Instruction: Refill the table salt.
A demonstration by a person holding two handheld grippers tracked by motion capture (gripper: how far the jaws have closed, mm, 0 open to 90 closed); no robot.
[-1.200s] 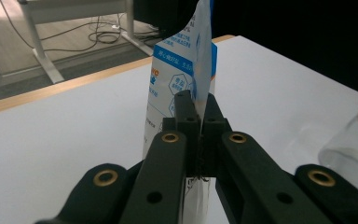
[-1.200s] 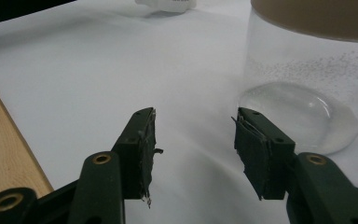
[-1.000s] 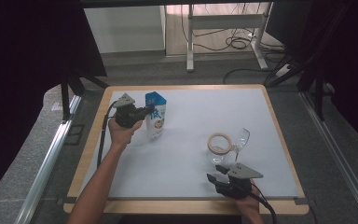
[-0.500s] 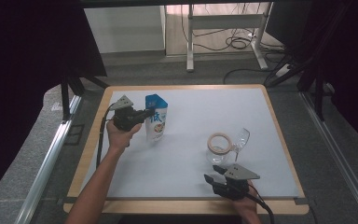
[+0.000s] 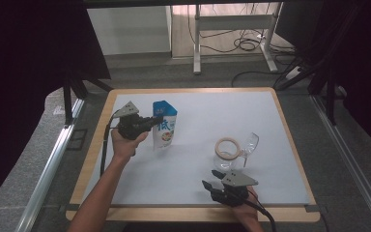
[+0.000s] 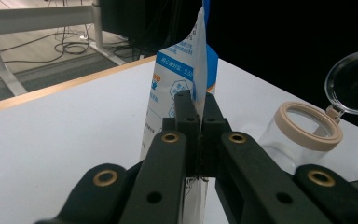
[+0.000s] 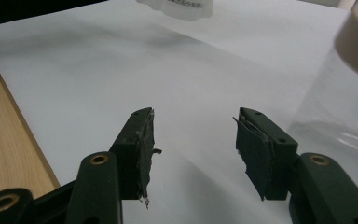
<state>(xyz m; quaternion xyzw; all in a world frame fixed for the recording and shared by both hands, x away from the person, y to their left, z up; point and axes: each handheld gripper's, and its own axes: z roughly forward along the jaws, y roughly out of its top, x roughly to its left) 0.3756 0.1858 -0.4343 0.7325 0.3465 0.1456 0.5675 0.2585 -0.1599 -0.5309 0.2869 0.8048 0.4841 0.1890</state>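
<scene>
A white sheet [image 5: 188,159] covers a table with a pale wooden border [image 5: 89,159] that frames the sheet on all sides. Around the table the floor is grey carpet, and black curtains hang at both sides of the room. Beyond the far edge stands a white-legged desk frame [image 5: 232,34] with a tangle of dark cables [image 5: 244,43] on the floor under it. A metal rail [image 5: 48,169] runs along the left side of the table.

On the left part of the sheet a blue and white pouch [image 5: 164,124] stands upright. The left gripper [image 5: 155,121], held from the near-left by a hand [image 5: 125,145], has its jaws pinched together on the pouch's side seam; in the left gripper view the thin edge of the pouch [image 6: 186,79] rises straight out from between the closed jaws.

To the right stands a clear jar [image 5: 227,153] with a beige rim, its transparent hinged lid [image 5: 251,143] flipped open and tilted up on the far-right side. In the left gripper view the jar [image 6: 303,135] appears to be empty, though the glass is hard to read.

The right gripper [image 5: 212,179] rests low near the front edge, just short of the jar, with its jaws spread wide and nothing between them. Its own view shows bare white sheet [image 7: 191,84] between the pads [image 7: 256,149] and the wooden border [image 7: 9,140] at the left.
</scene>
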